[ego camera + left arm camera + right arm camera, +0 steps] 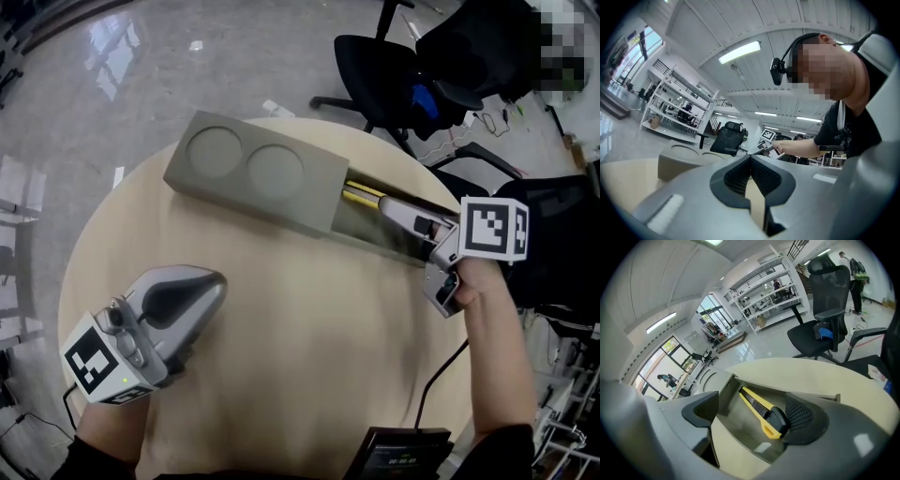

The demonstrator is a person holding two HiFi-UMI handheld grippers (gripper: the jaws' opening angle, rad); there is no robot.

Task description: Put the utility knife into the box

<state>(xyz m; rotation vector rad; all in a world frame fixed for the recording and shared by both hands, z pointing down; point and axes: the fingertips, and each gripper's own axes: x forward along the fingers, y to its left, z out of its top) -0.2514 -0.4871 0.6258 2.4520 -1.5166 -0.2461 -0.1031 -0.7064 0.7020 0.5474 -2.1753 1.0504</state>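
A long grey box [253,178] lies across the far side of the round table [281,356], its lid with two round hollows slid left, so the right end is uncovered. The yellow and black utility knife [764,411] lies on the floor of that uncovered part; a yellow strip of the knife [361,195] shows in the head view. My right gripper [750,416] points down into the box with its jaws wide apart on either side of the knife, the right pad [800,414] close beside the knife's black end. My left gripper [216,286] rests shut and empty at the table's near left.
Black office chairs [394,66] stand beyond the table's far right edge. A black device [398,455] sits at the table's near edge, with a cable [436,375] running towards my right arm. In the left gripper view the box [679,161] stands ahead.
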